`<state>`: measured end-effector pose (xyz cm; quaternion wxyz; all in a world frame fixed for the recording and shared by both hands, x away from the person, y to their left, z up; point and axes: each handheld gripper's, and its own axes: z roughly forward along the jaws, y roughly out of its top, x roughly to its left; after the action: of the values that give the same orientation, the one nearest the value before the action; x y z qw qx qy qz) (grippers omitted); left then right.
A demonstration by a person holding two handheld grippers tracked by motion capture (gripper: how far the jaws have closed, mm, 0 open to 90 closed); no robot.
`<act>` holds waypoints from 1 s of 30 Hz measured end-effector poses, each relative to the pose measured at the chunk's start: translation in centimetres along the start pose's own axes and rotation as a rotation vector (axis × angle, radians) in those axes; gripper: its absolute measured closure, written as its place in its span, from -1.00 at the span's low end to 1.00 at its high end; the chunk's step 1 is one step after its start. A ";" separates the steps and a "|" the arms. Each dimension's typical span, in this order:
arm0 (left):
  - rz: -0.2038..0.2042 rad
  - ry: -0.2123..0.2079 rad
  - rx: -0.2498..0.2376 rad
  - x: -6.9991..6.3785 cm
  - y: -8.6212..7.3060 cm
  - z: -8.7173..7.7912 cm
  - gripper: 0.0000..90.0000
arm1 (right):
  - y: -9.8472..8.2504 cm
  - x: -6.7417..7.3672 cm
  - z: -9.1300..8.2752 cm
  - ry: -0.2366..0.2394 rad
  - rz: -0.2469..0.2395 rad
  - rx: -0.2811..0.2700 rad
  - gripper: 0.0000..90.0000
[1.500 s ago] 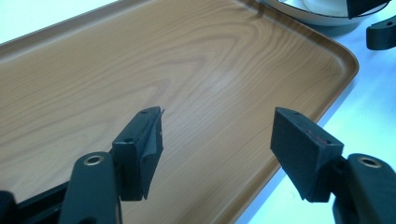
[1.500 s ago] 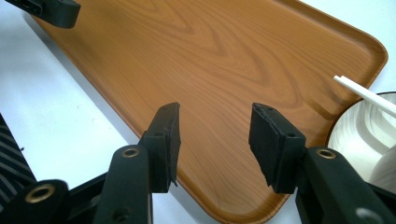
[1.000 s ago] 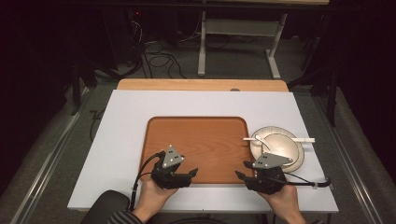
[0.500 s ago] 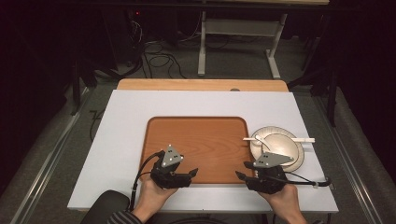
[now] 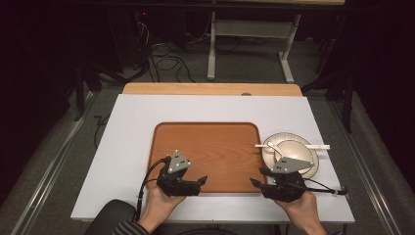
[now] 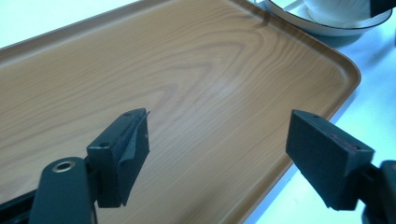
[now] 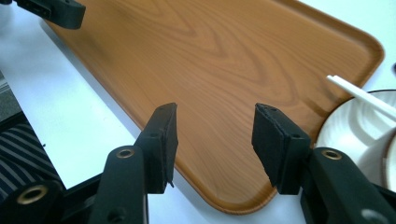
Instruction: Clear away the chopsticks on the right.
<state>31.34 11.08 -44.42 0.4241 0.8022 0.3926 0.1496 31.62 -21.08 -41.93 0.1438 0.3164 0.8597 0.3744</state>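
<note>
Room: dark, with grey carpet, loose black cables and the white legs of another desk across the top of the high view.
Table (image 5: 127,147): white top filling the middle of the high view, with a strip of pale wood along its far edge.
Tray (image 5: 205,147): brown wood-grain tray with rounded corners and a low raised rim, lying flat at the centre of the table; nothing lies on it.
Plate (image 5: 313,169): cream plate with a dark rim line, just beside the tray's right edge, right of centre in the high view; something white and rounded sits on it, too small to tell what.
White stick (image 5: 293,146): thin white utensil lying across the far part of the plate, running left to right.
Left gripper (image 5: 201,182): lower centre-left of the high view, held in the person's left hand (image 5: 159,208) at the tray's near edge. Its jaws have just been opening and stand well apart above the tray's surface, with nothing between them and neither pad touching the tray.
Right gripper (image 5: 259,177): lower right of the high view, held in the right hand (image 5: 301,210) at the tray's near right corner, close to the plate. Its jaws are spread wide and have just widened a little more; they hover over the tray's rim at that corner, gripping nothing.
Sleeve (image 5: 120,227): striped cuff at the bottom edge, lower left.
</note>
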 end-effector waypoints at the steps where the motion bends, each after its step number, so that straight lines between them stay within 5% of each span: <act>1: -0.002 -0.001 0.000 0.0 0.0 0.0 -0.53 | 0.0 -0.1 -0.2 -0.001 0.003 -0.002 0.15; 20: -0.015 0.000 -0.001 0.1 0.3 0.0 -0.66 | 0.6 -1.4 -2.1 -0.015 -0.002 0.004 0.11; 30: -0.019 0.006 0.004 0.2 0.4 0.1 -0.70 | 1.1 -2.9 -3.8 -0.064 -0.003 -0.002 0.17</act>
<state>31.71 11.07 -44.22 0.4226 0.7989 0.4019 0.1472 32.45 -24.51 -38.52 0.1721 0.3270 0.8547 0.3645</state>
